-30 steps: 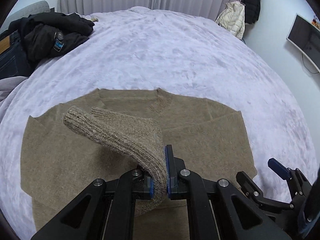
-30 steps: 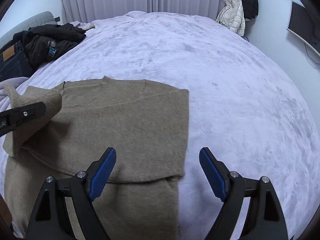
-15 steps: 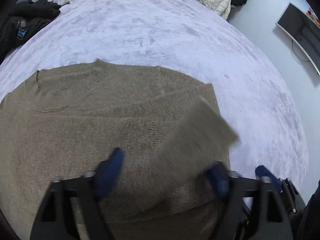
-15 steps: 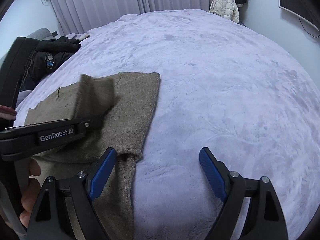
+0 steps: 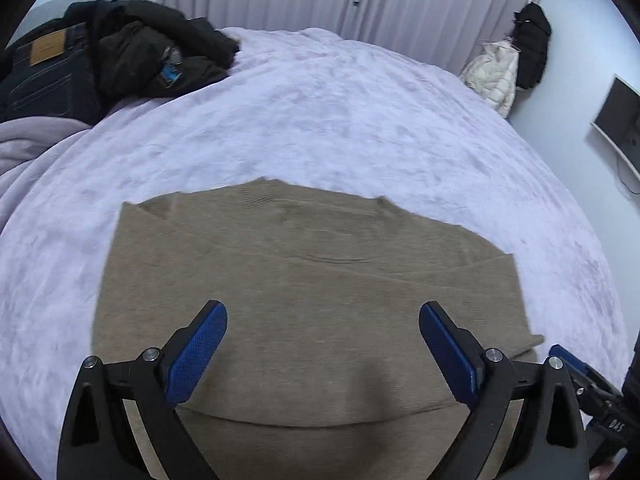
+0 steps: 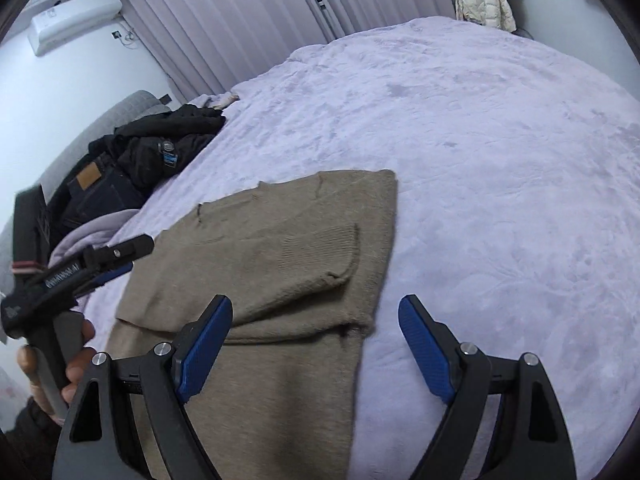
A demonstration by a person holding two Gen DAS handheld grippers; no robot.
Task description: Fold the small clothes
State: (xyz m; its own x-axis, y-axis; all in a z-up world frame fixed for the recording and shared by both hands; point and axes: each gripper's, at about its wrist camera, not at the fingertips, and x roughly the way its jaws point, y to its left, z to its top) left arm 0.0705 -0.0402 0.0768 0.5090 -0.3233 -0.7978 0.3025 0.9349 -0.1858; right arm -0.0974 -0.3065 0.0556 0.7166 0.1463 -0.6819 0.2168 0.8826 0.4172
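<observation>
A tan knitted sweater (image 5: 304,280) lies flat on the lilac bed cover (image 5: 320,112), both sleeves folded in across its body. It also shows in the right wrist view (image 6: 272,264), where a folded sleeve cuff (image 6: 340,252) lies on top. My left gripper (image 5: 322,344) is open and empty, hovering above the sweater's middle. In the right wrist view the left gripper (image 6: 100,264) sits at the sweater's left edge. My right gripper (image 6: 316,344) is open and empty over the sweater's right edge; its tip shows in the left wrist view (image 5: 576,364).
A pile of dark clothes and jeans (image 5: 100,52) lies at the bed's far left, also in the right wrist view (image 6: 132,164). Jackets (image 5: 508,68) hang at the far right by the curtain. A wall screen (image 5: 620,116) is on the right.
My left gripper carried the sleeve across the sweater, opened and let it go; the sleeve now lies flat. Both grippers have pulled back and tilted upward.
</observation>
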